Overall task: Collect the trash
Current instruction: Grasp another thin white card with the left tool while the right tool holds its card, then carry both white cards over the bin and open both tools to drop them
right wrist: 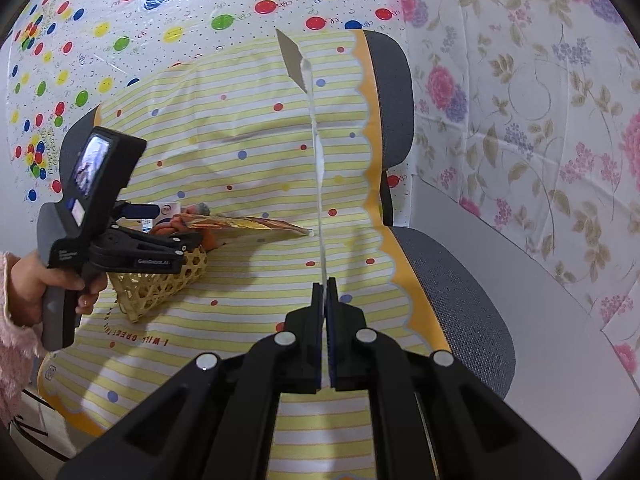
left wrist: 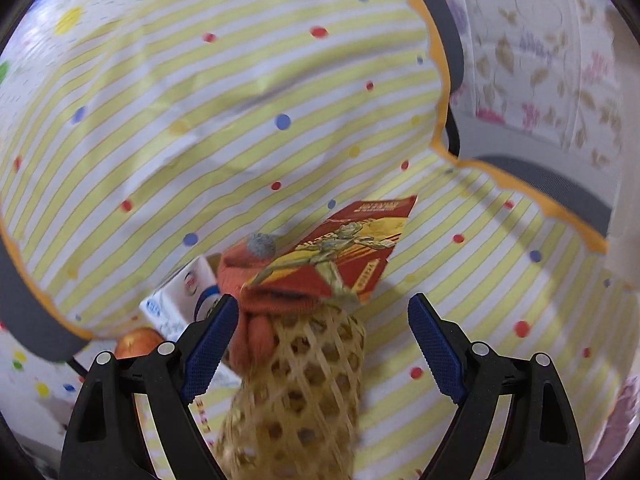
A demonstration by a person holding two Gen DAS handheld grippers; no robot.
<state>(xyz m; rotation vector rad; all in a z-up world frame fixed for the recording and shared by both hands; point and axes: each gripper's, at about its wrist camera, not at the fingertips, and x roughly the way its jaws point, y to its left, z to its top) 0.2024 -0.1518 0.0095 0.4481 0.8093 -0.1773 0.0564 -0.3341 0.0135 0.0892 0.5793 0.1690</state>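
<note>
My left gripper (left wrist: pixel 323 312) is open over a woven bamboo basket (left wrist: pixel 296 396) that lies on its side on the striped chair cover. An orange knitted item (left wrist: pixel 256 280) and a red and gold wrapper (left wrist: pixel 344 252) stick out of the basket's mouth. The left gripper also shows in the right wrist view (right wrist: pixel 188 240), above the basket (right wrist: pixel 160 284), with the wrapper (right wrist: pixel 248 224) pointing right. My right gripper (right wrist: pixel 325 284) is shut on a thin silver wrapper (right wrist: pixel 318 152) seen edge-on, held upright above the seat.
A grey office chair (right wrist: pixel 460 280) carries the yellow striped, dotted cover (right wrist: pixel 248 128). A white carton (left wrist: pixel 180 300) and an apple (left wrist: pixel 136 342) lie behind the basket. Floral sheet (right wrist: pixel 540 100) hangs on the right, balloon-print sheet (right wrist: pixel 120 20) behind.
</note>
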